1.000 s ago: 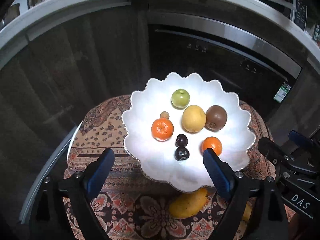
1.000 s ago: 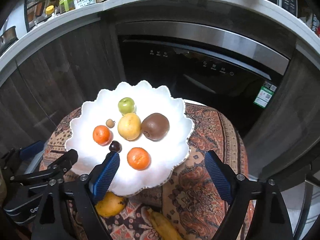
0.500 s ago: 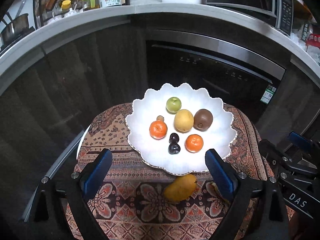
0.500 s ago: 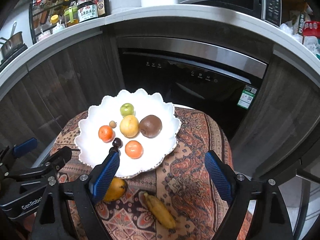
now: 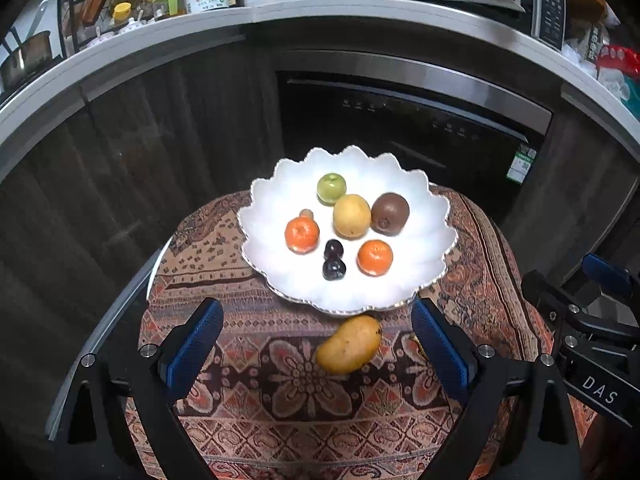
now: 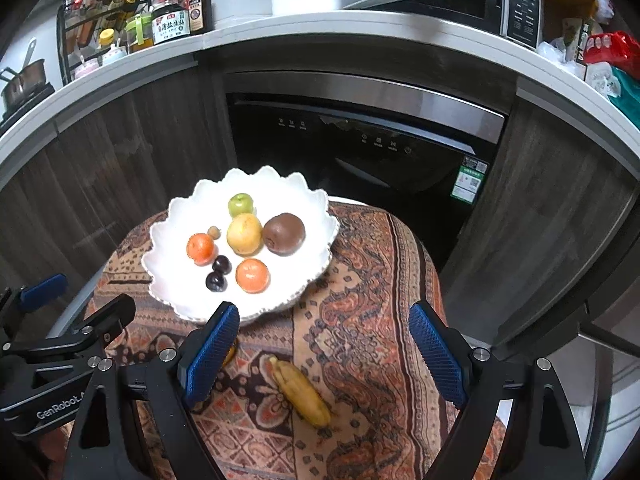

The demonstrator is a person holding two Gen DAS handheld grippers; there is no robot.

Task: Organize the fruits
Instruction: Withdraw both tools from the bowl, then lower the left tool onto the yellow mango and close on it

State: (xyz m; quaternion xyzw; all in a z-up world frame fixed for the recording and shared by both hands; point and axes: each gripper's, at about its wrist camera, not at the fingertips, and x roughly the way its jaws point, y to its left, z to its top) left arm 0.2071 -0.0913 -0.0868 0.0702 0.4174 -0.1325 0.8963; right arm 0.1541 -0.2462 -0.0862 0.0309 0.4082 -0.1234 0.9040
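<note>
On the patterned cloth (image 5: pixel 256 364) sits a white scalloped plate (image 5: pixel 280 276) holding small fruits. Just beside the plate's near edge lies a mango (image 5: pixel 349 345); a banana (image 6: pixel 302 390) lies nearby. The left gripper (image 5: pixel 318 350) and right gripper (image 6: pixel 324 354) both stand spread wide, empty, near the plate.

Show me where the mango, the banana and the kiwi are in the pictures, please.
mango (image 5: pixel 349 344), left wrist view, middle of its yellow skin.
banana (image 6: pixel 301 392), right wrist view, middle of its length.
kiwi (image 6: pixel 284 234), right wrist view, centre of its brown skin.
</note>
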